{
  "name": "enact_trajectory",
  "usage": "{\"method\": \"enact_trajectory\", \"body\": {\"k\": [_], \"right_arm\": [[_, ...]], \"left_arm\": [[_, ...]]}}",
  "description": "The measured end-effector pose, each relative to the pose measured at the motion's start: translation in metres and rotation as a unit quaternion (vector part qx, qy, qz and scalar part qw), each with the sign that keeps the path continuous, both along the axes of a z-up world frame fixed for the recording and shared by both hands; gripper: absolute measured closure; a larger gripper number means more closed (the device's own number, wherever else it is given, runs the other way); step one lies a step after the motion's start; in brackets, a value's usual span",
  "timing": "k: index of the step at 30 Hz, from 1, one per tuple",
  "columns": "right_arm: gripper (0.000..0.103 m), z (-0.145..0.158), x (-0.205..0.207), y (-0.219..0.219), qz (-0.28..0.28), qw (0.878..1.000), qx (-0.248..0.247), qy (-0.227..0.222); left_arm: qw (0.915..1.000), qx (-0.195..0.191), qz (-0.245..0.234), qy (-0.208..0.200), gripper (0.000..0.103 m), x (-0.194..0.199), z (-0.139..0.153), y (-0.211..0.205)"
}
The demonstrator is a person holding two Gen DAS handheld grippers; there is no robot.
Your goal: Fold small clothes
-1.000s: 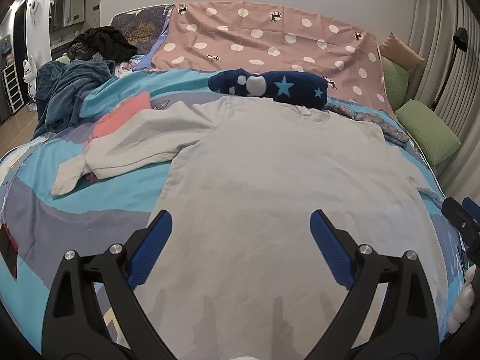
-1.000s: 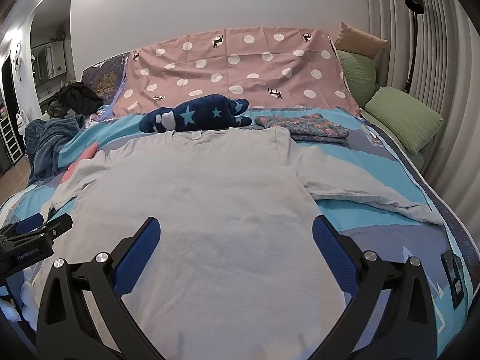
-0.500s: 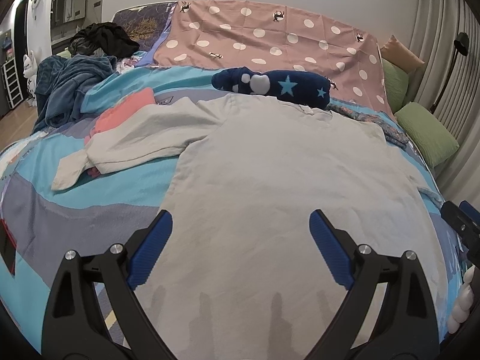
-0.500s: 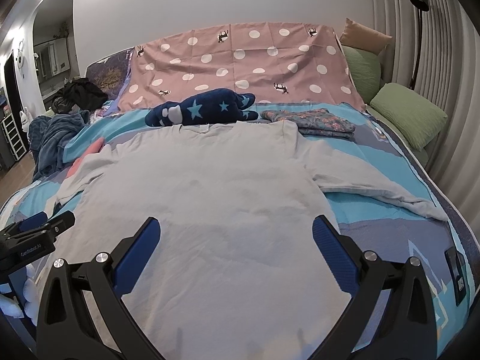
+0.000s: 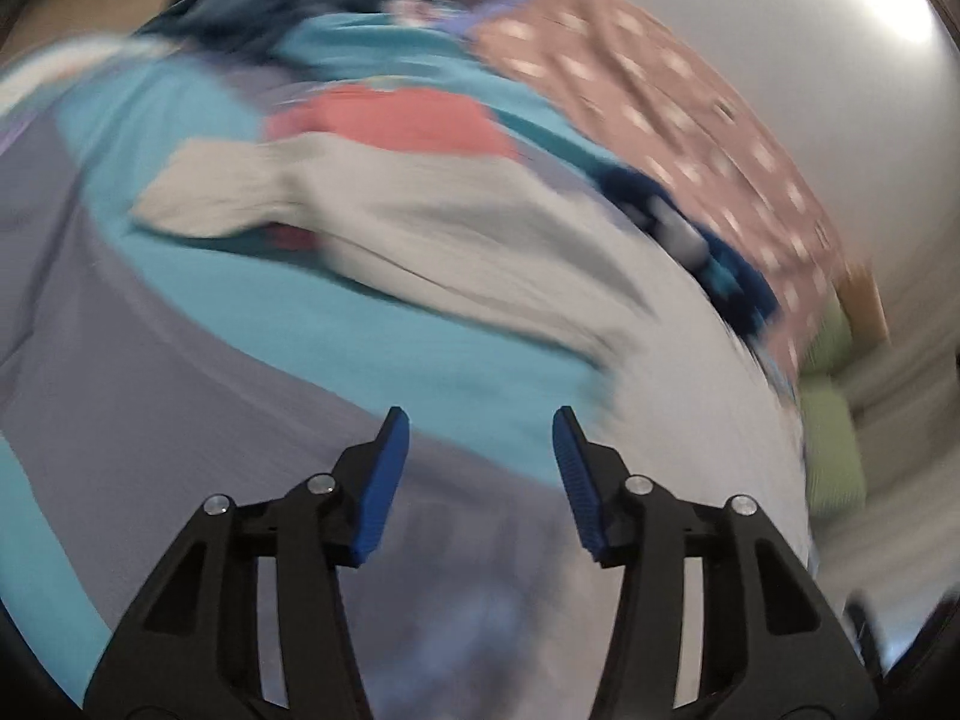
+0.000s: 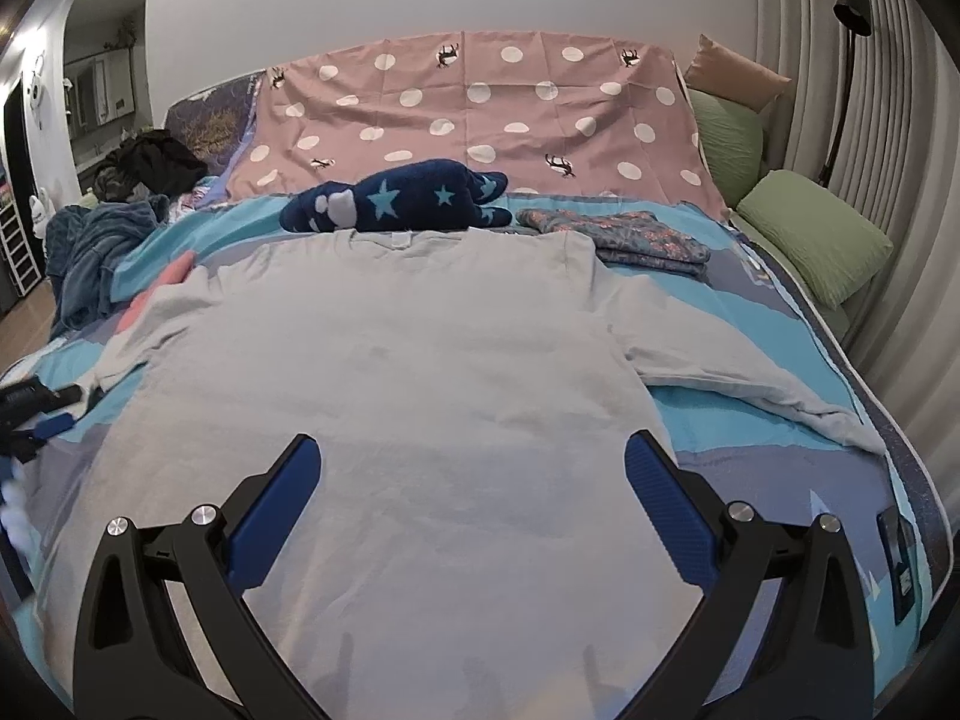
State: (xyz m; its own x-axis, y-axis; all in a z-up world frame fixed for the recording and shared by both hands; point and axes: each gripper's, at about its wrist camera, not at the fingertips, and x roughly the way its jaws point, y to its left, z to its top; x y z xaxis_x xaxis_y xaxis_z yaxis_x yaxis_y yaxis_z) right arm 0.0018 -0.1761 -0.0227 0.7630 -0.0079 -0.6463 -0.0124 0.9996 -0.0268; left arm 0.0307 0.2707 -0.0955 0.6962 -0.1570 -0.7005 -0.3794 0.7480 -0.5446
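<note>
A pale grey long-sleeved shirt (image 6: 384, 372) lies spread flat on the bed (image 6: 774, 444), filling most of the middle of it. Its long axis runs from the foot of the bed up toward the headboard end, collar pointing away at the dotted pink sheet (image 6: 480, 114), hem nearest the near edge. One sleeve trails out toward the right edge of the bed, the other toward the left edge over something coral-coloured (image 6: 156, 288).

The right gripper (image 6: 471, 498) hangs over the lower part of the shirt, jaws spread wide with nothing between them and no cloth pinched. Its view is sharp and takes in the whole garment, a navy star-patterned bundle (image 6: 408, 201) just beyond the collar, a folded floral piece (image 6: 624, 237) beside the right shoulder, and green pillows (image 6: 816, 234) along the right edge.

The left gripper (image 5: 480, 474) shows in its own view, which is tilted and smeared. Its jaws are closing, about half open, with only the bedcover behind the gap; nothing is caught in them. That view shows the left sleeve (image 5: 336, 204) closer, lying across the coral cloth (image 5: 402, 120), cuff pointing to the left edge.
</note>
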Motion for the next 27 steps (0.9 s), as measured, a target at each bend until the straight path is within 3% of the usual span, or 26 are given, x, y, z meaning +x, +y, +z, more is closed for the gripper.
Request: {"method": "enact_trajectory", "body": {"k": [4, 7, 8, 12, 13, 15, 17, 18, 19, 20, 23, 26, 27], "right_arm": [[0.001, -0.006, 0.008, -0.004, -0.015, 1.0, -0.001, 0.013], [0.001, -0.01, 0.012, -0.005, -0.022, 1.0, -0.001, 0.02], [0.001, -0.011, 0.013, -0.004, -0.023, 1.0, -0.001, 0.021], [0.001, -0.014, 0.018, -0.002, -0.026, 0.999, -0.001, 0.025], [0.001, -0.015, 0.019, -0.001, -0.026, 0.999, -0.001, 0.026], [0.001, -0.016, 0.022, 0.001, -0.025, 0.999, -0.003, 0.028], [0.001, -0.017, 0.025, 0.003, -0.024, 0.999, -0.008, 0.028], [0.001, -0.017, 0.026, 0.003, -0.024, 0.999, -0.01, 0.028], [0.001, -0.018, 0.027, 0.003, -0.023, 0.999, -0.012, 0.029], [0.001, -0.018, 0.03, 0.003, -0.023, 0.999, -0.014, 0.03], [0.001, -0.019, 0.036, 0.004, -0.021, 0.999, -0.021, 0.029], [0.001, -0.019, 0.045, 0.004, -0.019, 0.999, -0.017, 0.03], [0.001, -0.019, 0.047, 0.004, -0.019, 0.999, -0.014, 0.03]], "left_arm": [[0.9913, -0.097, 0.088, 0.007, 0.067, 0.01, -0.035, 0.08], [0.9676, -0.213, 0.136, -0.003, 0.071, 0.021, -0.072, 0.127], [0.9622, -0.23, 0.146, -0.003, 0.071, 0.024, -0.078, 0.133], [0.9442, -0.25, 0.215, 0.008, 0.07, 0.036, -0.107, 0.158], [0.9386, -0.251, 0.236, 0.011, 0.06, 0.037, -0.114, 0.164], [0.9263, -0.265, 0.268, 0.012, 0.055, 0.04, -0.128, 0.173], [0.916, -0.282, 0.285, 0.001, 0.06, 0.044, -0.139, 0.183], [0.9135, -0.282, 0.293, -0.007, 0.07, 0.046, -0.14, 0.189], [0.914, -0.281, 0.293, -0.012, 0.093, 0.046, -0.139, 0.192], [0.916, -0.277, 0.289, -0.025, 0.101, 0.048, -0.136, 0.197], [0.9265, -0.236, 0.287, -0.059, 0.101, 0.05, -0.105, 0.203], [0.9563, -0.126, 0.238, -0.114, 0.101, 0.054, -0.03, 0.185], [0.9624, -0.099, 0.218, -0.128, 0.101, 0.059, -0.01, 0.175]]}}
